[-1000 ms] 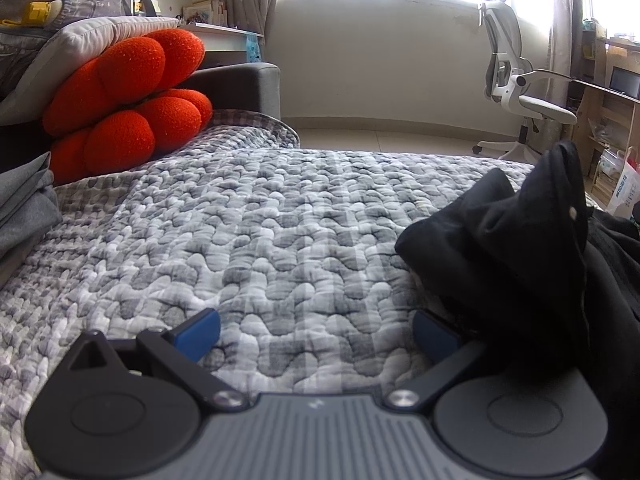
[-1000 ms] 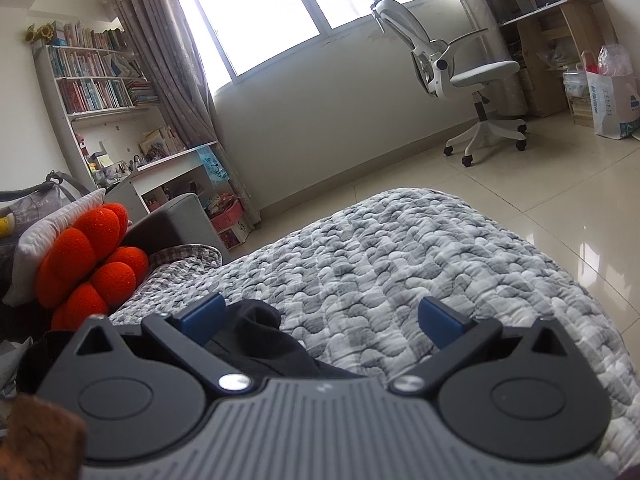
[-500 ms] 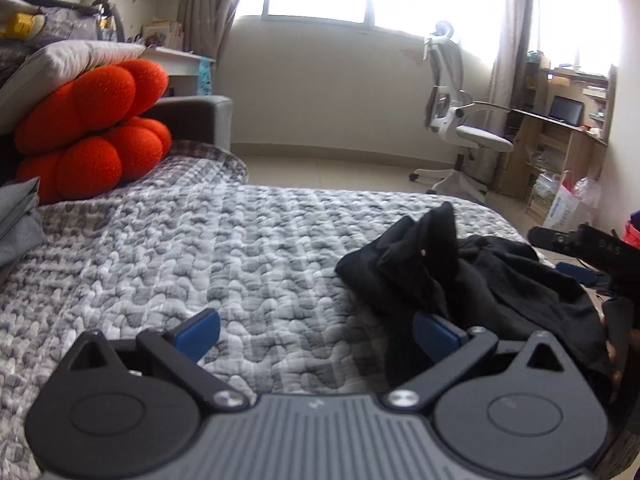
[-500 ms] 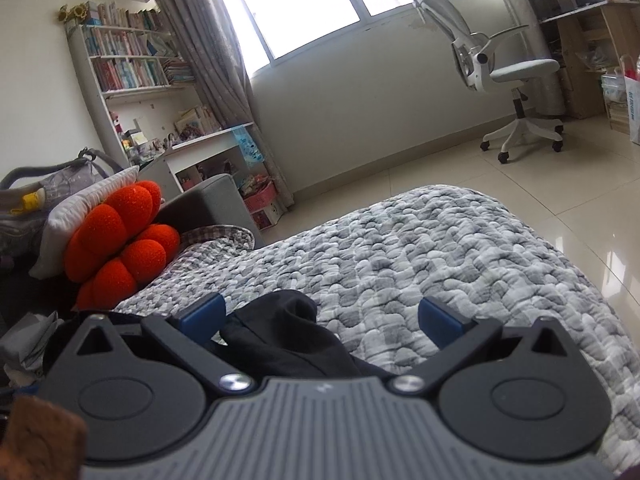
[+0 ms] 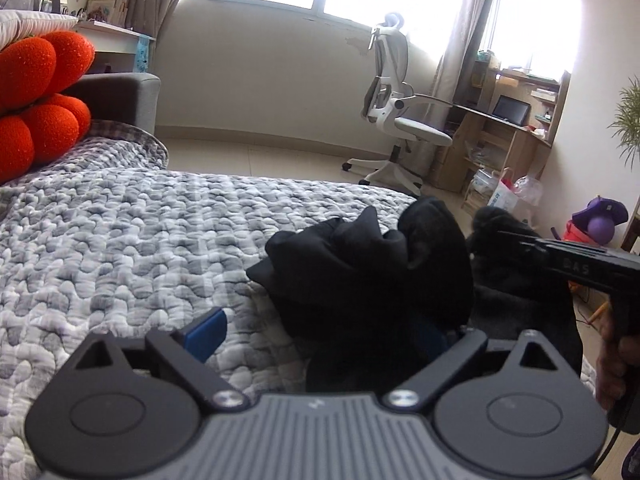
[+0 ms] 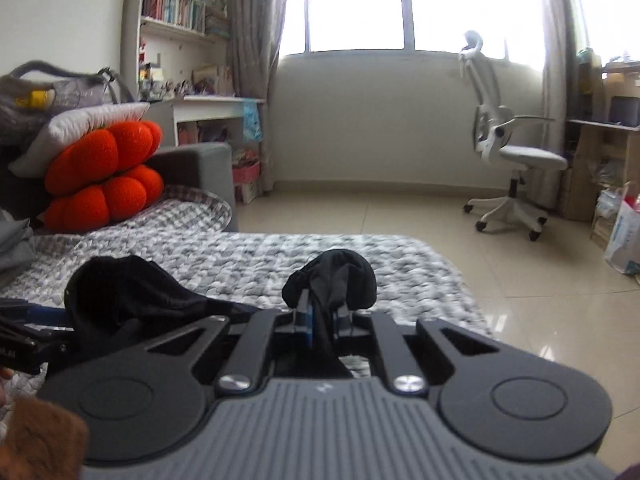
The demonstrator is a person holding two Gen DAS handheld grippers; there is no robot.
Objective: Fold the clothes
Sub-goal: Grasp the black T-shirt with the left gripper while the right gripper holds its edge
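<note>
On the grey quilted bed (image 5: 120, 240), the right gripper (image 6: 323, 322) pinches only a small bunch of the crumpled black garment (image 5: 360, 264) (left gripper (image 5: 316, 330) spread wide, empty), so lifting may slip it free.

Black garment (image 5: 360, 272), crumpled, bunched on grey quilted bed, one fold pinched upward

Black garment (image 5: 368, 268); grey-white mottled quilt (image 5: 120, 240); seemingly orange cushion (image 6: 104, 176).
</note>
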